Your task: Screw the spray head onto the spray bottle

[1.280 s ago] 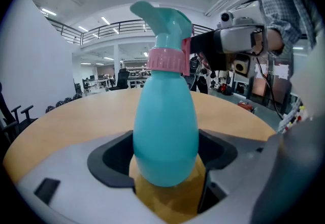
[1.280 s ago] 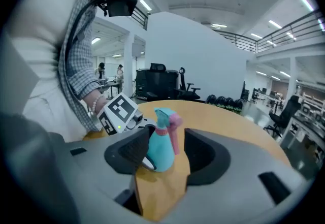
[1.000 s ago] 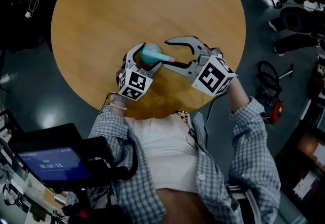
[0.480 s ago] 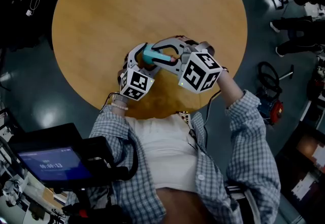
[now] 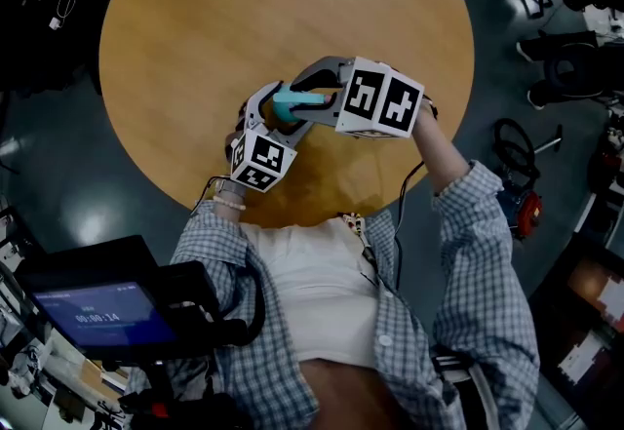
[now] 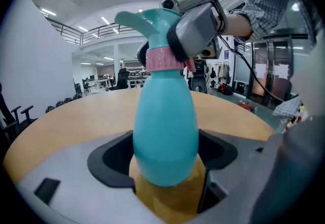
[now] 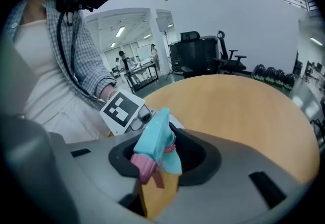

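A teal spray bottle point(image 6: 165, 131) stands upright on the round wooden table point(image 5: 244, 9), near its front edge. My left gripper point(image 5: 282, 110) is shut on the bottle's lower body, one jaw on each side. The teal spray head point(image 6: 152, 22) with its pink collar point(image 6: 160, 59) sits on the bottle's neck. My right gripper point(image 5: 302, 97) reaches in from the right; its jaws have just been closing and now press on the spray head point(image 7: 155, 139), whose pink nozzle tip point(image 7: 142, 164) points back toward that camera. One right fingertip point(image 6: 195, 30) lies against the collar.
A black device with a lit screen point(image 5: 97, 311) hangs at my lower left. Red and black gear point(image 5: 522, 194) lies on the dark floor to the right, and chairs point(image 5: 570, 38) stand at far right. The table's front edge is just below the grippers.
The right gripper swung in from the right, rolled over and closed onto the spray head. The left gripper and the bottle have stayed put.
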